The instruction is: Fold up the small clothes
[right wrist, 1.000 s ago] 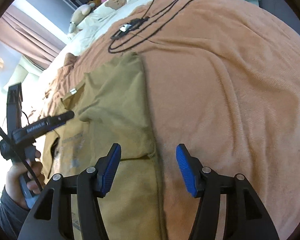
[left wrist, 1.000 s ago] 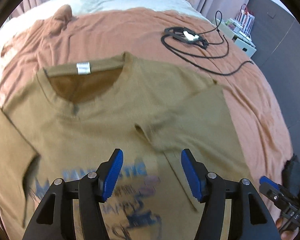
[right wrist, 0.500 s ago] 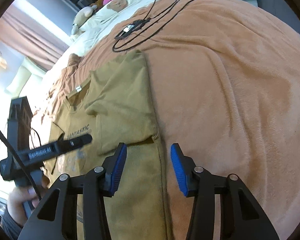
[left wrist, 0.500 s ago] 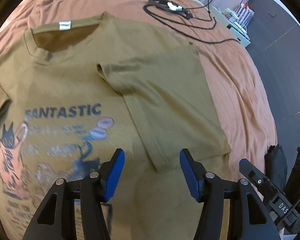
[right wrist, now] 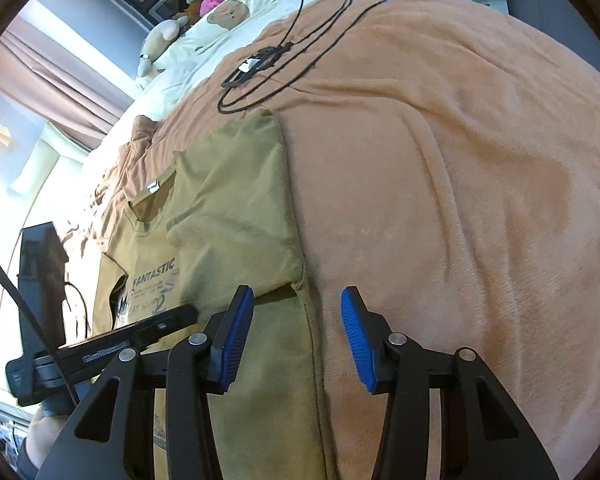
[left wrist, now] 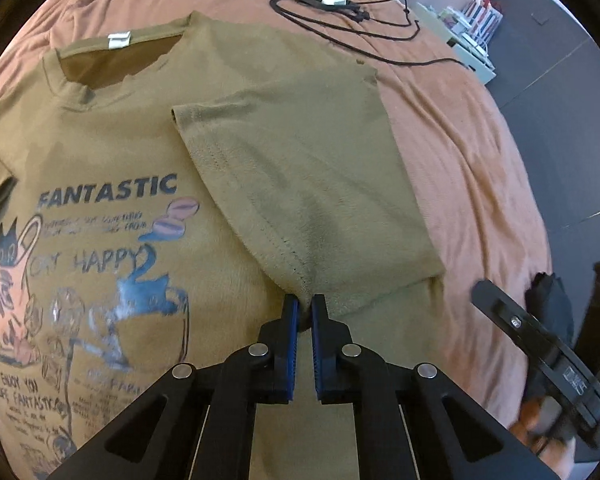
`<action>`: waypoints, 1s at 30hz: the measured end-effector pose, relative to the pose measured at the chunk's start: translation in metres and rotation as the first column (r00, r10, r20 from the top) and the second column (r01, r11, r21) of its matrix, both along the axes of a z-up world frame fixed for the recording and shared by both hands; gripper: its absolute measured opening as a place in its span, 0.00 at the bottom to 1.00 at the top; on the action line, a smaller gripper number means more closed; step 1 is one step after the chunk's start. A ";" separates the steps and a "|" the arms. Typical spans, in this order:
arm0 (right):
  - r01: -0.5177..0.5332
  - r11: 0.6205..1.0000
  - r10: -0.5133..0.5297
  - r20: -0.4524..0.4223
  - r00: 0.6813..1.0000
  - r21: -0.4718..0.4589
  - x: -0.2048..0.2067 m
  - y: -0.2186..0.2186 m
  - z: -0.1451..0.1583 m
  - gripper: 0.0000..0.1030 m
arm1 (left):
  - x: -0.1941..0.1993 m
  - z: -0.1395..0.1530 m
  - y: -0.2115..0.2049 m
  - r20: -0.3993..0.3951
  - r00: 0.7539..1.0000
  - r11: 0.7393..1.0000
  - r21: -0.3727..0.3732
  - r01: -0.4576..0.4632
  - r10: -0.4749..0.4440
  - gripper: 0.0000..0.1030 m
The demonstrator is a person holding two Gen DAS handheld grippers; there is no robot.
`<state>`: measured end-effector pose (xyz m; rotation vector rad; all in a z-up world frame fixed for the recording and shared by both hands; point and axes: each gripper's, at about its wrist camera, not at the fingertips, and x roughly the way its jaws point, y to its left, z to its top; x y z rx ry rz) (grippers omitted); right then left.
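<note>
Olive-brown T-shirt [left wrist: 112, 152] spread flat, print side up, on bed with rust-coloured blanket [left wrist: 468, 152]. Neck label [left wrist: 119, 39] toward 12 o'clock in left wrist view; printed text and cat graphic at 9 o'clock. 1 sleeve [left wrist: 300, 184] folded inward across chest, hem corner pointing to 6 o'clock. Left tool [left wrist: 305, 304] just clenched, blue pads near-touching at that sleeve corner; whether fabric is pinched cannot be told. Right tool [right wrist: 298, 308] released, jaws apart, straddling T-shirt's side edge at 6 o'clock of right wrist view, pads clear of cloth. Black cable [left wrist: 340, 12] coiled on blanket at 1 o'clock, well apart from T-shirt. Plush toys [right wrist: 168, 36] and pillows at bed head.
</note>
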<state>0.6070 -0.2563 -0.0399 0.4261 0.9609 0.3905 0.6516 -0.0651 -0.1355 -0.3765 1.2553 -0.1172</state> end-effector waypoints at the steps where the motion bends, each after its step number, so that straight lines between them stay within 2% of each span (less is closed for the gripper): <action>1: -0.001 1.000 0.001 -0.003 1.000 0.001 0.001 0.000 0.000 0.42 | -0.002 -0.001 0.001 -0.007 1.000 1.000 -0.002 0.003 -0.003 0.07; 4: 0.003 1.000 -0.003 -0.001 1.000 0.006 0.003 0.001 0.000 0.42 | -0.007 -0.009 0.003 -0.049 0.999 1.000 -0.010 0.014 -0.014 0.08; 6: -0.005 1.000 0.005 0.005 1.000 -0.004 0.002 0.005 0.000 0.42 | -0.010 -0.009 0.007 -0.050 0.999 1.000 -0.023 0.006 -0.008 0.12; 9: -0.025 0.999 0.026 0.006 1.000 -0.019 0.003 0.010 -0.001 0.42 | -0.013 0.001 0.022 -0.022 1.000 1.000 -0.031 0.007 -0.008 0.26; 11: -0.030 0.999 0.030 0.003 1.000 -0.025 0.005 0.012 -0.002 0.42 | -0.014 0.012 0.036 0.011 1.000 1.000 -0.003 0.015 -0.015 0.37; 13: -0.033 0.999 0.033 0.003 0.999 -0.024 0.007 0.014 -0.003 0.42 | -0.015 0.024 0.056 0.045 0.999 0.999 0.037 0.007 -0.008 0.42; 20: -0.046 0.997 0.047 0.013 0.999 -0.055 0.010 0.024 -0.007 0.45 | -0.019 0.045 0.141 0.085 0.991 0.989 0.103 -0.109 0.100 0.42; 30: -0.074 0.994 0.077 0.034 0.996 -0.085 0.010 0.037 -0.008 0.45 | -0.013 0.064 0.230 0.126 0.978 0.956 0.222 -0.193 0.168 0.42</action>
